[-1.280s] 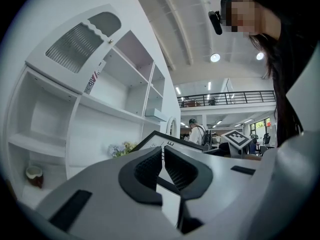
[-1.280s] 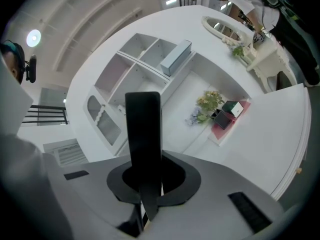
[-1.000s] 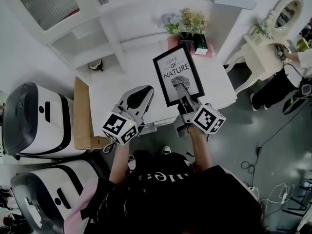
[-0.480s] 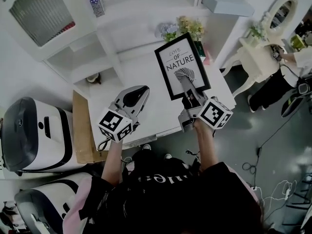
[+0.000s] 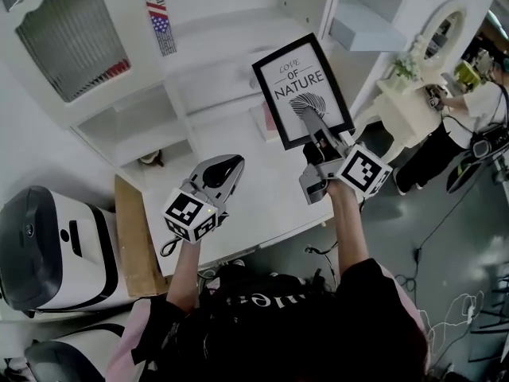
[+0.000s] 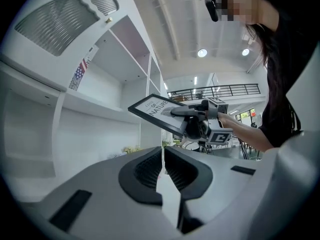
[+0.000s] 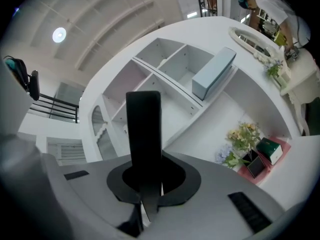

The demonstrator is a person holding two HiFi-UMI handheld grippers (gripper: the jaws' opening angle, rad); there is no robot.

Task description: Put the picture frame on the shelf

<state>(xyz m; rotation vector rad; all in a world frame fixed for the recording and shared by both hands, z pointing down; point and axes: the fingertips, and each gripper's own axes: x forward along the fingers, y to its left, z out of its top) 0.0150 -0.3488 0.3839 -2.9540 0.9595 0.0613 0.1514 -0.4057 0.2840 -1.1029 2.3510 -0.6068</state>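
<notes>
The black picture frame (image 5: 302, 90) with the print "LOVE OF NATURE" is held in the air above the white table (image 5: 254, 205), in front of the white shelf unit (image 5: 215, 46). My right gripper (image 5: 312, 122) is shut on its lower edge. In the right gripper view the frame (image 7: 144, 134) shows edge-on as a black strip between the jaws, with the open shelf compartments (image 7: 165, 64) behind it. My left gripper (image 5: 227, 165) hovers over the table to the left, shut with nothing in it. From the left gripper view (image 6: 163, 159) the frame (image 6: 152, 111) is seen tilted, up and to the right.
A grey-blue box (image 7: 214, 73) lies on an upper shelf. Flowers and a green box (image 7: 242, 139) stand at the back of the table. A small flag (image 5: 161, 26) hangs on the shelf. A dressing table with mirror (image 5: 433, 42) and a person (image 5: 477, 126) are on the right, white machines (image 5: 48, 237) on the left.
The right gripper has lifted the frame off the table, up and away toward the shelf. The left gripper stayed low over the table, still shut.
</notes>
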